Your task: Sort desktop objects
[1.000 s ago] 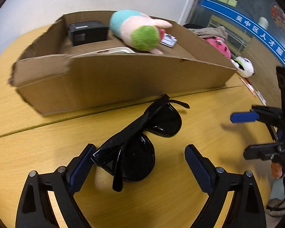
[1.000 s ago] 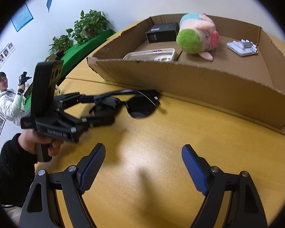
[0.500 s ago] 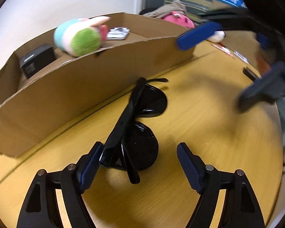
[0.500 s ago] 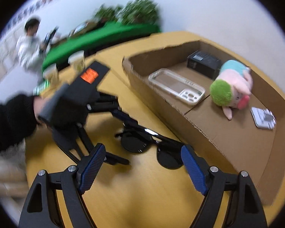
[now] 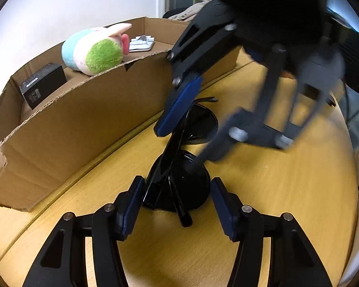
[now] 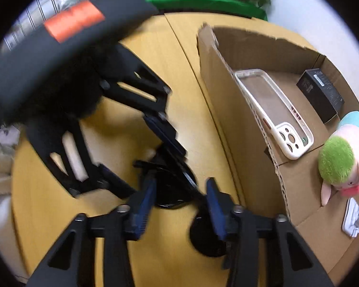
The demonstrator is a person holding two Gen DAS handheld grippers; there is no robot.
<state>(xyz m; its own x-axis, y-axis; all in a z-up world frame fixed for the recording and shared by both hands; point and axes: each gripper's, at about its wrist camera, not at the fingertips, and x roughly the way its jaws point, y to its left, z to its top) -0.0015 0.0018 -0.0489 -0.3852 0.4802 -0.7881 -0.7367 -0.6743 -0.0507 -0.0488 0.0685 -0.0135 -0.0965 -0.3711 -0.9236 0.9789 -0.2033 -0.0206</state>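
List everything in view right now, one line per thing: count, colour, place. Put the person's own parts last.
sunglasses: one, black, on the table in front of the box
cardboard box: one, brown, open-topped, on the table
plush toy: one, pink, teal and green, in the box
phone case: one, clear and white, in the box
small box: one, black, in a corner of the cardboard box
small white item: one, in the box beside the plush
table: one, wooden
left gripper: jaws around one lens, not closed
right gripper: jaws straddling the frame, not closed
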